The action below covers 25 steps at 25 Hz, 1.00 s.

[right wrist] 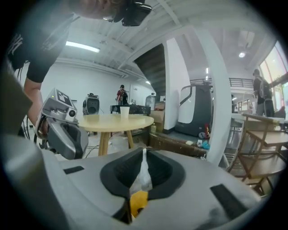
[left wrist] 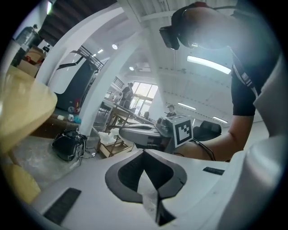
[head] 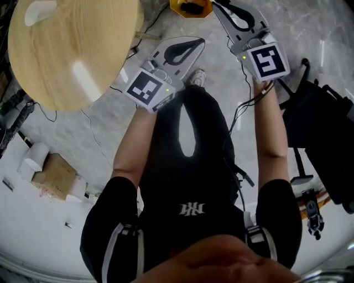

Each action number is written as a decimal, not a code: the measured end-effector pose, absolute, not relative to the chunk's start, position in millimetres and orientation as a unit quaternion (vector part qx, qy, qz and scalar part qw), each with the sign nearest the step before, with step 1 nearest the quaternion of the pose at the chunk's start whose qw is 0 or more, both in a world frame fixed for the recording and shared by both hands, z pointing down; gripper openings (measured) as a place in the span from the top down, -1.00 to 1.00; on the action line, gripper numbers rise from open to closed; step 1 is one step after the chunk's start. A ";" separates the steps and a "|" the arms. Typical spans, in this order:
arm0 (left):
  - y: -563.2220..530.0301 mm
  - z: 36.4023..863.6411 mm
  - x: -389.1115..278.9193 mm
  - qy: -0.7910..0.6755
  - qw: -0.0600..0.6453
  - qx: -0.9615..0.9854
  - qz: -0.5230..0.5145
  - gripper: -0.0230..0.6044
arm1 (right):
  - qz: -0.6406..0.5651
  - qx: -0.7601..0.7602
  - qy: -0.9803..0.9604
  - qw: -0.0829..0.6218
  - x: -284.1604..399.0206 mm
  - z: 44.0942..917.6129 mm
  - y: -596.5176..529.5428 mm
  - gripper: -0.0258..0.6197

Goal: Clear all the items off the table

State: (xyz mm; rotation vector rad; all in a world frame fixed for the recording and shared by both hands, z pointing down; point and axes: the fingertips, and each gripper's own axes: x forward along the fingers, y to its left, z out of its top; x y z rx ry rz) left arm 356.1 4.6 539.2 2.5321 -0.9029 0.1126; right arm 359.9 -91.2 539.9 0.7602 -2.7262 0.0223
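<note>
Cup first: a white one stands on the round wooden table. It is the only thing I can find on that top, so I'd judge the clearing nearly done, with this one item left (assuming nothing sits on the part of the table cut off in the head view). Neither tool is near it; both hang out past the table's edge, over the floor. My left gripper has its jaws together, and my right gripper is closed up too. A pale sliver shows in the seam of each, and I cannot tell whether that is a thin scrap pinched there or just floor seen through the slit. A yellow container sits on the floor away from the table, just ahead of the right gripper. The frame's top edge cuts it off, so what it holds is hidden. A cardboard box lies near the table on my side of it; I can't make out what's in it.
</note>
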 end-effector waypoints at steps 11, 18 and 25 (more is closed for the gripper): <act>-7.4 678.5 337.0 -0.339 0.234 0.910 0.055 0.89 | 0.044 0.264 -0.942 0.202 345.0 734.9 -119.9 0.83; -12.0 726.1 319.5 -0.339 0.226 0.912 0.052 0.89 | 0.069 0.260 -0.936 0.226 333.7 831.2 -127.2 0.83; -9.3 739.3 311.4 -0.328 0.219 0.917 0.055 0.89 | 0.112 0.270 -0.925 0.242 329.7 882.8 -134.7 0.06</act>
